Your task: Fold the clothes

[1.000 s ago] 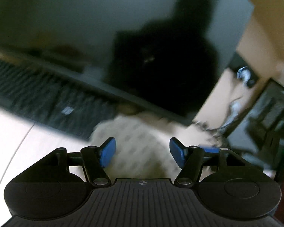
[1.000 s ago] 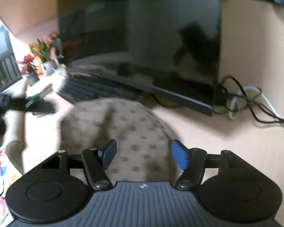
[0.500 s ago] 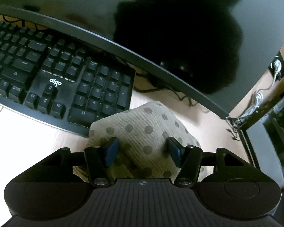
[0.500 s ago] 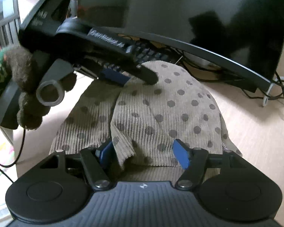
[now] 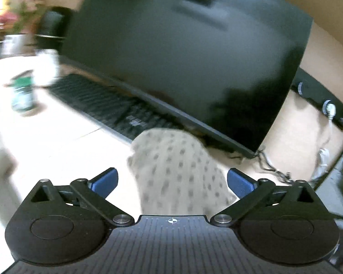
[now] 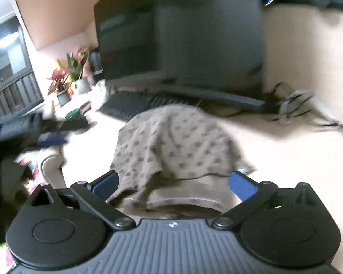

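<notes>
The cloth [image 6: 178, 146], tan w/ dark dots, sits in a rounded heap on the desk [image 6: 274, 159], just in front of the keyboard [image 6: 135, 102] and monitor [image 6: 183, 41]. It looks doubled over: the right wrist view shows a top layer draped over a lower one, w/ a loose edge hanging at the near side. So I'd say at least one fold is in, but it's lumpy, not flat, and edges aren't squared.

Both tools are letting go. Left gripper [image 5: 172, 179]: jaws opening, spread wide; the cloth lies between them but the blue pads [image 5: 105, 180] don't press on it. Right gripper [image 6: 173, 181]: same, jaws opening, wide apart, near edge of the cloth between them, not pinched as far as the blur lets me tell.

Left to do, prob.: flatten the heap, maybe another fold, tidy the corners. Can't tell what garment it is. Both views are blurry, so fine creases are lost.
</notes>
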Motion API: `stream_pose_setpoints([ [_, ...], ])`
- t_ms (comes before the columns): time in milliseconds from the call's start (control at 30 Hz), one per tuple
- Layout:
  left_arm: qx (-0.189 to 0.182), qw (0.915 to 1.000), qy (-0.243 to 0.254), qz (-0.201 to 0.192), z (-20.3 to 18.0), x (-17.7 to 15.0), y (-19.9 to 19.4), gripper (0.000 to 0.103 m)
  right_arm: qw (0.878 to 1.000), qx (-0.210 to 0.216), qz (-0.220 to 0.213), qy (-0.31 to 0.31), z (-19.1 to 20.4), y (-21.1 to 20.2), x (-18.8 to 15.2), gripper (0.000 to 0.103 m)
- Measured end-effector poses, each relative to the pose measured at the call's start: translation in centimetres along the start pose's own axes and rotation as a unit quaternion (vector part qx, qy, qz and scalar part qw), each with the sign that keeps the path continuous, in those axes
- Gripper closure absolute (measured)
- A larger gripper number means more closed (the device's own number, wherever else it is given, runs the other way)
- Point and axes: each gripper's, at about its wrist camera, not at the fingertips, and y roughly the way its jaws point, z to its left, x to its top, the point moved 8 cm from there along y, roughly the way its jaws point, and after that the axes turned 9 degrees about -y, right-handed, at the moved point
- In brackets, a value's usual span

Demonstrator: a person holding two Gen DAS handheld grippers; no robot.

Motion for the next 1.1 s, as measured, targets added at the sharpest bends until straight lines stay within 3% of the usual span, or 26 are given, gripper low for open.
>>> stream_pose_setpoints([
  [100,0.071,0.9974,-0.001,-0.014,-1.7,-3.6,-4.1,0.000,1.000,-0.009,-0.012,-0.002,-1.1,-4.1,-1.0,0.000],
  [267,0.122,0.9914,0.037,-0.031,-5.4,-9.5,-9.0,0.000,0.998,-0.055,-0.040,-0.002,-2.3,-9.5,-5.1,0.000],
  [533,0.137,0.9853,0.089,-0.050,-9.0,-10.4,-11.9,0.000,0.993,-0.051,-0.086,-0.056,-1.3,-14.3,-5.3,0.000],
  [700,0.146,0.9838,0.094,-0.045,-9.6,-11.7,-12.6,0.000,0.997,-0.038,-0.068,-0.029,-2.2,-13.8,-5.9,0.000],
  [1100,0.155,0.9848,0.076,-0.020,-8.6,-12.4,-12.3,0.000,0.996,-0.028,-0.054,-0.066,-0.6,-13.2,-6.3,0.000],
])
